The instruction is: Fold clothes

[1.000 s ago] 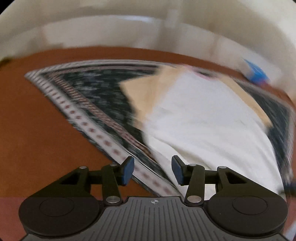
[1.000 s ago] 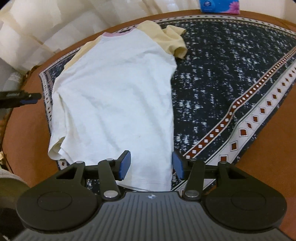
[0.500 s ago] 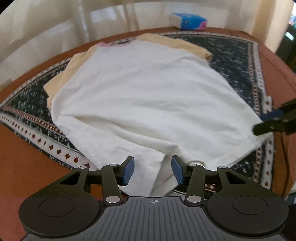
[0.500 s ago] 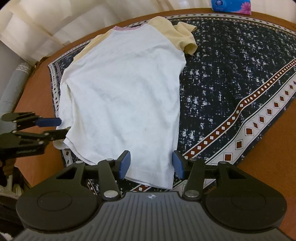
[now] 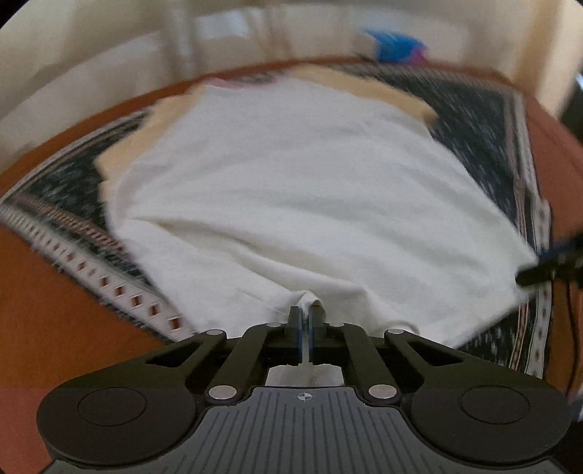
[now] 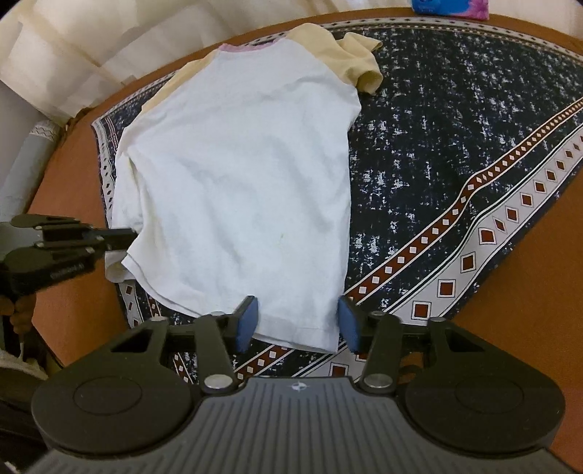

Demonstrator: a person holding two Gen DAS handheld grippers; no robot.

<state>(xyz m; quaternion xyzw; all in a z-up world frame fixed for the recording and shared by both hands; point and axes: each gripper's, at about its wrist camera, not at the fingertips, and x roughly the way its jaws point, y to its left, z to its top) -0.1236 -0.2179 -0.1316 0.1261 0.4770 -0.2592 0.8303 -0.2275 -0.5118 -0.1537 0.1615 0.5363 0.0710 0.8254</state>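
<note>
A white T-shirt (image 6: 240,175) with pale yellow sleeves and a pink collar lies flat on a dark patterned cloth (image 6: 455,127), hem towards me. My left gripper (image 5: 306,313) is shut on a bunched fold at the hem's left corner; in the right wrist view it (image 6: 124,237) reaches in from the left edge. My right gripper (image 6: 297,321) straddles the hem's right corner. Its jaws are closing, and the blue pads (image 6: 247,322) stand apart from the fabric between them. The left wrist view is blurred and shows the right gripper (image 5: 539,269) at the shirt's far corner.
The cloth covers a round brown table (image 6: 73,321). A blue tissue pack (image 6: 448,5) sits at the table's far edge. Pale curtains (image 6: 54,54) hang behind. A hand (image 6: 20,310) holds the left gripper's handle at the left edge.
The left gripper swung across to the shirt's hem, then shut on its left corner and bunched the fabric. The right gripper's jaws have narrowed around the right corner.
</note>
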